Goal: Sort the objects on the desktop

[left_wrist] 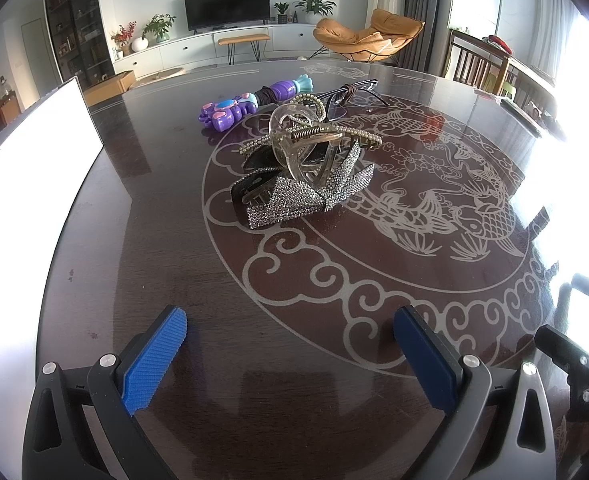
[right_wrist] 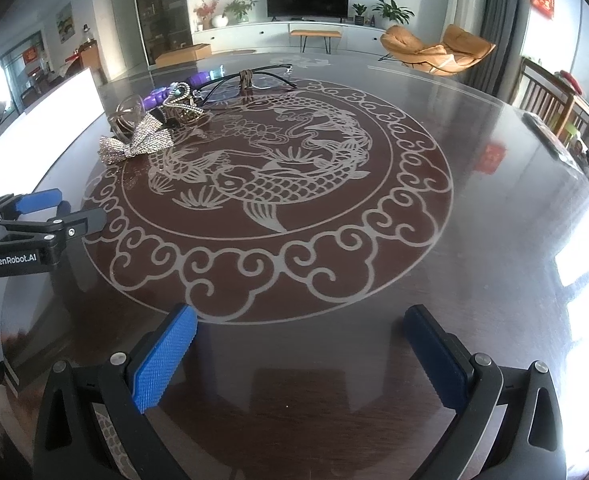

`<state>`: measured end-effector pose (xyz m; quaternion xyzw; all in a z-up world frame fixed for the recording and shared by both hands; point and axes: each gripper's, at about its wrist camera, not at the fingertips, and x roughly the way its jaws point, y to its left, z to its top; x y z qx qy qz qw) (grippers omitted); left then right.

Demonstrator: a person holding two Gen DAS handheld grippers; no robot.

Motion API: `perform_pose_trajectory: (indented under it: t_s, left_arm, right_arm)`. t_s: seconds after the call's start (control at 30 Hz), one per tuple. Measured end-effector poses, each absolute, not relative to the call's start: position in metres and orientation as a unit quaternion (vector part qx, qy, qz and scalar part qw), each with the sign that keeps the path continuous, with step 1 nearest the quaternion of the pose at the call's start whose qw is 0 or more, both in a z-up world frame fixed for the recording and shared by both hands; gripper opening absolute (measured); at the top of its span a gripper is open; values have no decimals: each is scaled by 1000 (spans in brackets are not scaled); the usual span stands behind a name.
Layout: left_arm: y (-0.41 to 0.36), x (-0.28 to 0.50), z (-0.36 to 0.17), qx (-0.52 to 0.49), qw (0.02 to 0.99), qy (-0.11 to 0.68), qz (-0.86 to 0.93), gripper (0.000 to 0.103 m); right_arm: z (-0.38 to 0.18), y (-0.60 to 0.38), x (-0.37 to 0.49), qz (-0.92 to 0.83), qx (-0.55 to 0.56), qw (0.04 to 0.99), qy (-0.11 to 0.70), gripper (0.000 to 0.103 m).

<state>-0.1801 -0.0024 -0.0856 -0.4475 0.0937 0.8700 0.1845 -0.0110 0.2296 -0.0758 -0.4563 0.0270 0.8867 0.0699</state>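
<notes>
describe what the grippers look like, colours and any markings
Both grippers, left gripper and right gripper, have black angular fingers with silver rivets and ribbed blue pads. In the right wrist view the left gripper's body bears white "GenRobot.AI" lettering.

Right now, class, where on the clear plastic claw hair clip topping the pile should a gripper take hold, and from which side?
Probably the clear plastic claw hair clip by its raised loop handles, from above. They stand highest, clear of the rhinestone bow clip beneath, so the open left gripper can close across them without snagging the pile.
</notes>
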Motion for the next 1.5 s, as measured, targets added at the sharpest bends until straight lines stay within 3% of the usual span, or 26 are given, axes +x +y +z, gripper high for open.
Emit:
perform_pose_trajectory:
  t_s: [0.17, 0.3, 0.47, 1.0, 1.07, 1.13, 1.5]
  left_arm:
    - [-1, -187, -84, -462, 198, 105, 858, 103]
    - [5, -216, -78, -500, 259, 165, 810, 103]
    - [20, -237, -69, -461, 292, 247, 801, 103]
    - [64, -283, -76, -490, 316, 198, 788, 103]
    - [61, -274, -72, -481, 322, 198, 791, 93]
    - [57, -265, -67, -463, 326, 199, 800, 57]
    - [-16, -183, -66, -455, 173, 130, 864, 56]
  right_arm:
    - [-76, 232, -11, 886, -456, 78, 31, 103]
    - [-76, 233, -10, 886, -456, 77, 31, 103]
    - [-76, 233, -10, 886, -456, 77, 31, 103]
    - [-75, 233, -8, 886, -456, 75, 30, 103]
    - [-75, 233, -8, 887, -456, 75, 30, 103]
    - [-75, 232, -8, 887, -455, 77, 28, 103]
    - [-73, 232, -6, 887, -452, 87, 24, 103]
